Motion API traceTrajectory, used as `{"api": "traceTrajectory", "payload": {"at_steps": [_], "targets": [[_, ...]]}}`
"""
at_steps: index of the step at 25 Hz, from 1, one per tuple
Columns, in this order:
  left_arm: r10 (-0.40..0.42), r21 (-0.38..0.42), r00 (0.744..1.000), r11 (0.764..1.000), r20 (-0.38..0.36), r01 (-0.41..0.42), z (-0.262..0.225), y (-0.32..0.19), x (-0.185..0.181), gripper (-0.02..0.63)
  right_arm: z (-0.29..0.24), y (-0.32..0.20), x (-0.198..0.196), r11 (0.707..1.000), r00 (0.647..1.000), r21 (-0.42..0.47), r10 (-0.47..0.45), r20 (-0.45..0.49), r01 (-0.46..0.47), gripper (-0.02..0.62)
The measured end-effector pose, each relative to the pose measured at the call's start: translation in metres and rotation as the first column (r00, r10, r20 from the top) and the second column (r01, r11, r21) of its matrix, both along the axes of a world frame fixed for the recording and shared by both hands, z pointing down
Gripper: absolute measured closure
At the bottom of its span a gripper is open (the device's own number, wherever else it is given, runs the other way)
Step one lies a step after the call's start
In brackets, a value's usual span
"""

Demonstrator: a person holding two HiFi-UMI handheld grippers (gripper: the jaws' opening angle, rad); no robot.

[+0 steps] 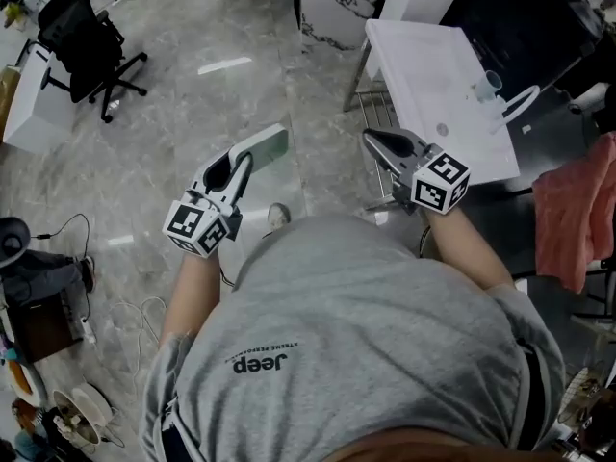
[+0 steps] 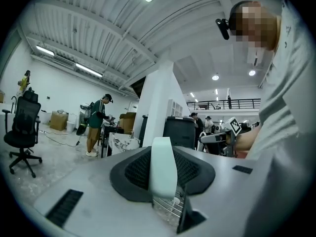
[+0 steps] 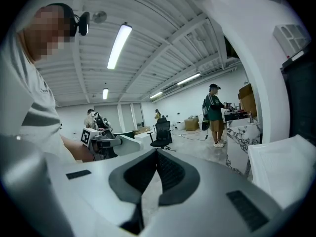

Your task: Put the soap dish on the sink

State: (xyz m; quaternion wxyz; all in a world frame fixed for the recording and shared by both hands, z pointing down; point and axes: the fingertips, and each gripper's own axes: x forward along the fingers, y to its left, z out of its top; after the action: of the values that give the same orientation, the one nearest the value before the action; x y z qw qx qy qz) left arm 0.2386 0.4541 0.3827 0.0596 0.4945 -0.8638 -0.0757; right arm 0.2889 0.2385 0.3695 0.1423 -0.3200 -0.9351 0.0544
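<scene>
The left gripper [image 1: 243, 162] is clamped on the soap dish [image 1: 269, 145], a pale green, smooth, flat piece with rounded ends. The dish is gripped at one end and seen edge-on in the left gripper view. It is held over the glossy grey stone floor [image 1: 173, 114], well apart from the sink [image 1: 423, 65].

The right gripper [image 1: 371, 139] has its jaws together with nothing between them. In the head view it sits just off the sink's near corner, between the dish and the basin.

The sink is a white rectangular unit with a curved white faucet [image 1: 521, 103] and a pale translucent cup [image 1: 489, 85] at its far side. A pink towel [image 1: 573, 219] hangs beyond it. A black office chair [image 1: 87, 37] stands on the floor to the left.
</scene>
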Motion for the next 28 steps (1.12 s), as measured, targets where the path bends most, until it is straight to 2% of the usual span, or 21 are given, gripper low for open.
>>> {"api": "traceTrajectory", "payload": {"at_steps": [6, 10, 16, 19, 28], "targets": [[0.066, -0.014, 0.998, 0.998, 0.011, -0.066, -0.014, 0.023, -0.130, 0.500, -0.010, 0.025, -0.123, 0.999, 0.999, -0.009, 0.054, -0.001, -0.054, 0.543], [0.084, -0.027, 0.996, 0.996, 0.006, -0.084, -0.009, 0.021, -0.192, 0.500, -0.004, 0.018, -0.181, 0.997, 0.997, -0.014, 0.080, -0.009, -0.080, 0.543], [0.104, -0.019, 0.994, 0.994, -0.034, -0.104, -0.004, 0.017, -0.259, 0.500, -0.001, 0.005, -0.242, 0.992, 0.991, -0.012, 0.126, -0.036, -0.126, 0.543], [0.101, -0.021, 0.994, 0.995, -0.043, -0.102, 0.003, -0.001, -0.286, 0.500, 0.008, -0.016, -0.270, 0.991, 0.990, -0.019, 0.129, -0.047, -0.130, 0.543], [-0.002, -0.051, 1.000, 0.999, -0.024, 0.001, 0.009, -0.101, -0.369, 0.500, 0.038, -0.102, -0.379, 0.998, 0.999, -0.057, -0.019, -0.048, 0.016, 0.543]]}}
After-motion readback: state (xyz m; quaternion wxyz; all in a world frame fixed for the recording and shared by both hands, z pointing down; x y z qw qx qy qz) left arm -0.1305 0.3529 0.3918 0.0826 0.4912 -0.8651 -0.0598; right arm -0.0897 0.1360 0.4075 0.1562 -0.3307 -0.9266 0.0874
